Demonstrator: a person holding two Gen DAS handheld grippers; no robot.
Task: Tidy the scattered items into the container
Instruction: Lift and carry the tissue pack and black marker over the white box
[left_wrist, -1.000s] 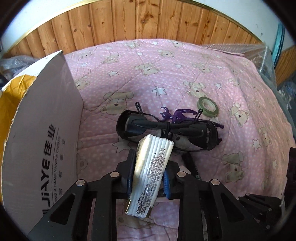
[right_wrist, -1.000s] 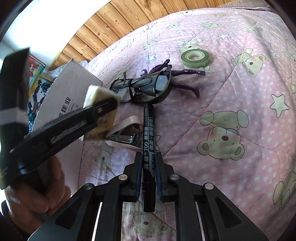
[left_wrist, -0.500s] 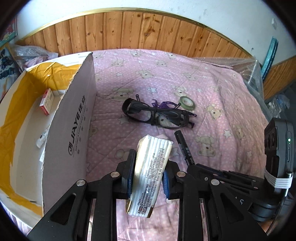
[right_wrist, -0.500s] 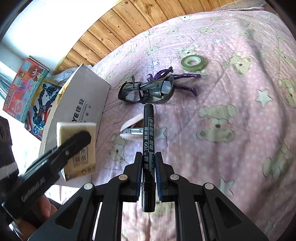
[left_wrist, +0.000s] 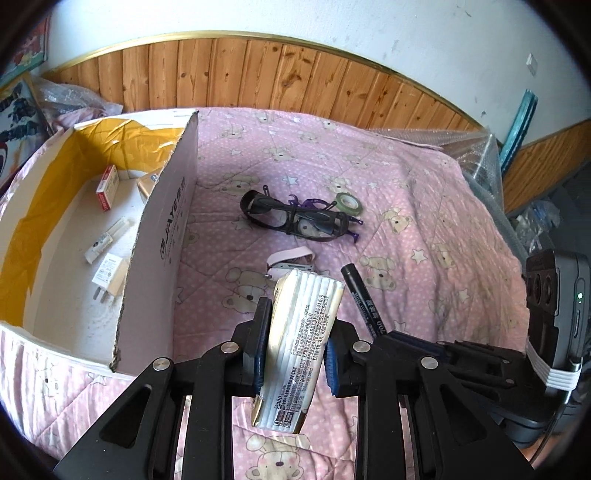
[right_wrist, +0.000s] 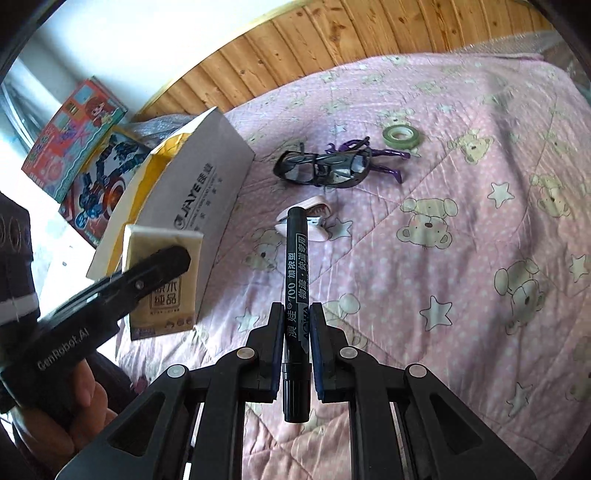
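A pink quilt (left_wrist: 424, 206) printed with bears and stars covers the bed. Wooden wall panelling (left_wrist: 258, 77) runs behind it. Colourful toy boxes (right_wrist: 74, 147) lean against the white wall, beside crumpled bubble wrap (left_wrist: 476, 147).

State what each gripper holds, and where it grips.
Left gripper: tissue pack, clamped across its middle. Right gripper: marker, clamped on its barrel near the rear end.

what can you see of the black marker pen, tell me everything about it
The black marker pen is a slim, plastic-looking cylinder with white printed characters and "700" along its barrel. It is clamped between the two fingers of the right gripper, lying along them, one end pointing out toward the quilt, the other back toward the camera. It is lifted clear of the quilt; only the fingers touch it.
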